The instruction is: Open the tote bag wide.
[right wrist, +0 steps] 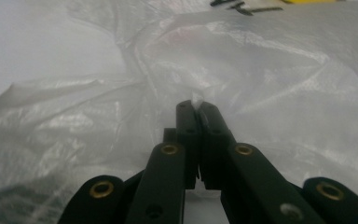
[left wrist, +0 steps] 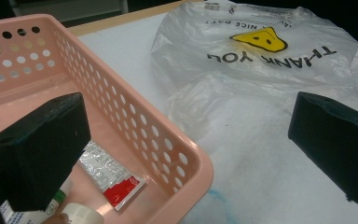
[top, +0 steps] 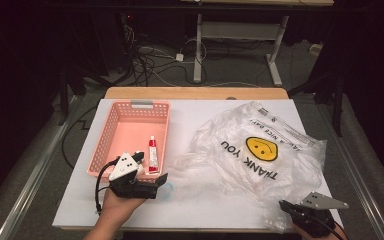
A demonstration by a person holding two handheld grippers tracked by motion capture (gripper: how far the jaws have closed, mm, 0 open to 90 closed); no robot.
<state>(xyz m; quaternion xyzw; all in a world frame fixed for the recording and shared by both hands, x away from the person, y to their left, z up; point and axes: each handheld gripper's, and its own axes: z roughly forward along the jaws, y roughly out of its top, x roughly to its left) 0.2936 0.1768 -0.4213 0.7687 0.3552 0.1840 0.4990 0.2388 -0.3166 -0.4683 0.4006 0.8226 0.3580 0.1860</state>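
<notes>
A clear plastic bag (top: 260, 150) printed with a yellow smiley and "THANK YOU" lies crumpled on the right half of the white table. My right gripper (top: 286, 205) sits at the bag's near edge, shut on a fold of the bag's film (right wrist: 196, 103). A pink perforated basket (top: 111, 125) stands at the left. Inside it lies a red and white tube (top: 152, 154) (left wrist: 112, 175), with a white item (left wrist: 79, 214) near the corner. My left gripper (top: 151, 170) (left wrist: 182, 116) is open wide, with one jaw over the basket's inside and the other outside over the table.
The white table top (top: 195, 200) ends just in front of both hands. A faint blue mark (left wrist: 216, 196) shows on it beside the basket corner. Beyond the far edge are a desk frame (top: 198, 45) and cables (top: 150, 60) on the floor.
</notes>
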